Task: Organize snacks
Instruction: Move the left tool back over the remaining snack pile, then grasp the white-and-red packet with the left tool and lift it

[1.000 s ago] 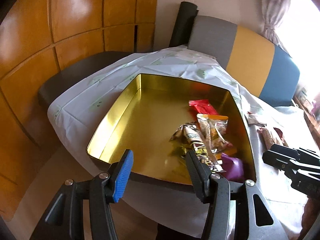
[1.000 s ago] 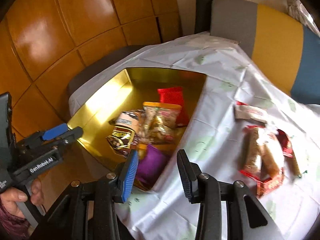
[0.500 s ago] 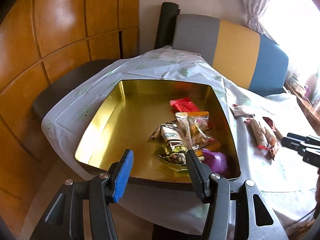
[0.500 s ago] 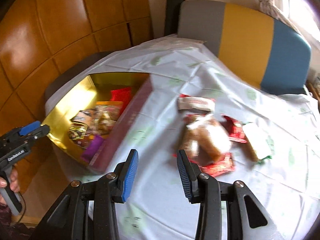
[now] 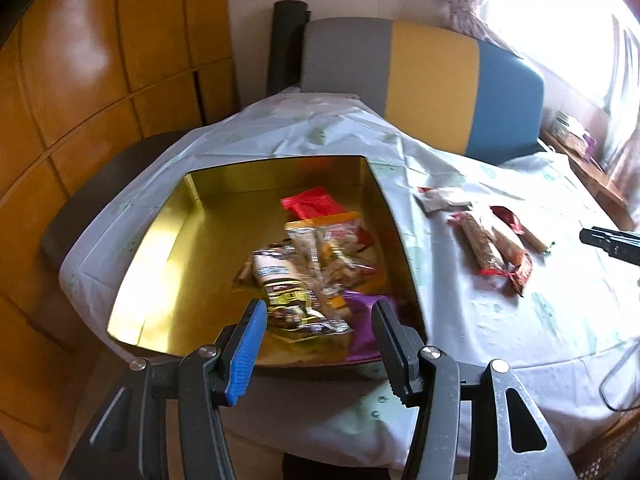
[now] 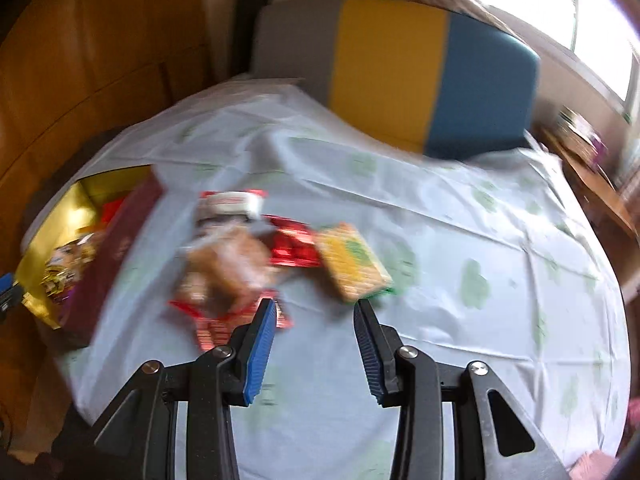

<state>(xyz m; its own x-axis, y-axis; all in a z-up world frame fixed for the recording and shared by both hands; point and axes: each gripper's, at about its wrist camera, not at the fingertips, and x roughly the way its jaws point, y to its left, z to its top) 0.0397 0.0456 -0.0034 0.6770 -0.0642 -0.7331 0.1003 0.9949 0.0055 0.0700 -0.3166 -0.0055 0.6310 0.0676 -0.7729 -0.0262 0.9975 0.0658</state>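
both grippers hang with jaws spread and nothing between them: left gripper over the gold tin's near edge, right gripper above the loose snack packets on the white tablecloth. those packets are blurred (four or five, hard to count). the cracker pack lies slantwise.

Wood-panelled wall, striped chair

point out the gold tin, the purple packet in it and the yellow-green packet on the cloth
gold tin [image 5: 168, 240], left wrist view, bare inner floor
purple packet [image 5: 362, 320], left wrist view, its middle
yellow-green packet [image 6: 354, 258], right wrist view, its top face
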